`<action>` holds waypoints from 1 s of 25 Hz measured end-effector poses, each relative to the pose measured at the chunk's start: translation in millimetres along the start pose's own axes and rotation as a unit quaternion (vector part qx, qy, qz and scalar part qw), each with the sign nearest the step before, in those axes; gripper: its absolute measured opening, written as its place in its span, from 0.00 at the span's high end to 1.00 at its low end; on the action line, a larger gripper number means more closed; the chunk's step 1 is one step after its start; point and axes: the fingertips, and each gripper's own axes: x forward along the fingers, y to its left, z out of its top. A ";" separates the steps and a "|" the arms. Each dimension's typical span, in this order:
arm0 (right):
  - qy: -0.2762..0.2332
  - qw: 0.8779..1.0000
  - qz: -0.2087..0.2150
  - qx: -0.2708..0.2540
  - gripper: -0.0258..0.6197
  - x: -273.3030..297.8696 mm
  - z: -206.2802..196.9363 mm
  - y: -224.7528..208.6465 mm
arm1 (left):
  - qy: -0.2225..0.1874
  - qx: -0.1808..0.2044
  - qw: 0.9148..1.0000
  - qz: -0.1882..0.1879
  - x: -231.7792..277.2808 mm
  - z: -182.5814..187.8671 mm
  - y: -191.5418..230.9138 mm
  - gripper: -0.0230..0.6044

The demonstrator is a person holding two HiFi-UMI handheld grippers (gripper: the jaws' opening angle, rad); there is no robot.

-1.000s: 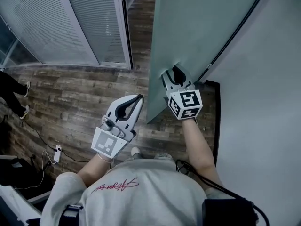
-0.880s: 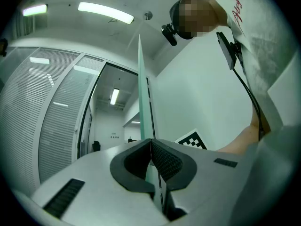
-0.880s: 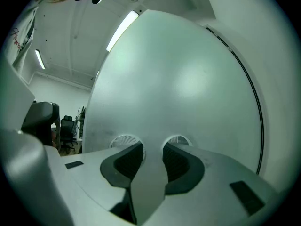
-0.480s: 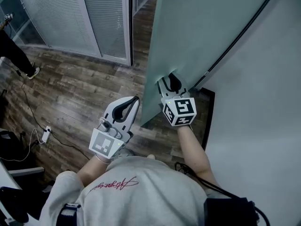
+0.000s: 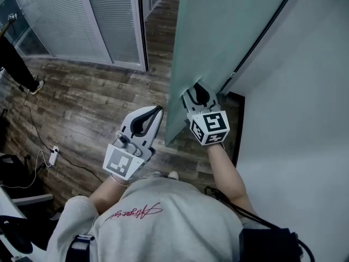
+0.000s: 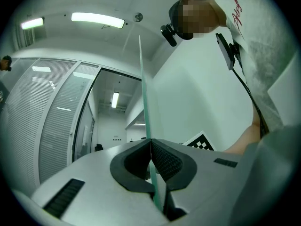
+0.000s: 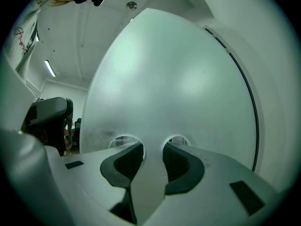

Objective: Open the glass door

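Claws, head view: the left claw [image 5: 157, 111] is held shut on nothing, just beside the free vertical edge of the glass door [image 5: 218, 31]. The right claw [image 5: 199, 89] is set with its jaws parted and its tips against the door's frosted face, with nothing clamped between them. The door is seen from above, standing upright with its long axis vertical. It is swung out from the white wall [image 5: 305, 119], and its free edge is turned toward the person. Listed around it are a plank floor [image 5: 92, 108], a partition with blinds [image 5: 60, 21], a power strip [image 5: 53, 156] with its cable, and a bystander's legs [image 5: 16, 64] at far left. Left gripper view: the pads are seen pressed together at the tips. The door's green edge [image 6: 143, 93] rises in line with their seam, ceiling lights [image 6: 98, 18] are noted above it, and an open doorway [image 6: 113, 121] lies to its left. Right gripper view: the jaws are seen apart, facing the frosted panel square on. Two round clear spots [image 7: 121, 140] in the panel are noted just behind the fingertips, and a dark seal line [image 7: 249, 98] is traced along its right side.
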 end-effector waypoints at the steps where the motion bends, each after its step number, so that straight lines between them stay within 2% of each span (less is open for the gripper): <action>1: -0.002 1.000 0.000 0.001 0.76 -5.4 -1.2 -2.8 | 0.006 0.002 1.000 -0.015 1.9 -3.4 -5.9 0.94; 6: -0.009 1.000 -0.002 0.004 0.76 -33.2 -6.8 -13.5 | 0.043 -0.001 0.995 -0.094 8.2 -19.4 -43.1 0.94; 13: -0.010 1.000 0.001 0.007 0.76 -62.1 -4.4 -27.1 | 0.038 -0.029 0.979 -0.200 24.3 -13.7 -94.5 0.94; 20: -0.023 1.000 0.014 0.012 0.76 -103.7 -3.8 -37.0 | 0.023 -0.044 0.962 -0.269 27.6 -7.4 -149.7 0.94; 25: -0.036 0.999 0.030 0.023 0.76 -125.9 -8.2 -44.0 | 0.028 -0.060 0.954 -0.291 29.8 -12.1 -178.7 0.94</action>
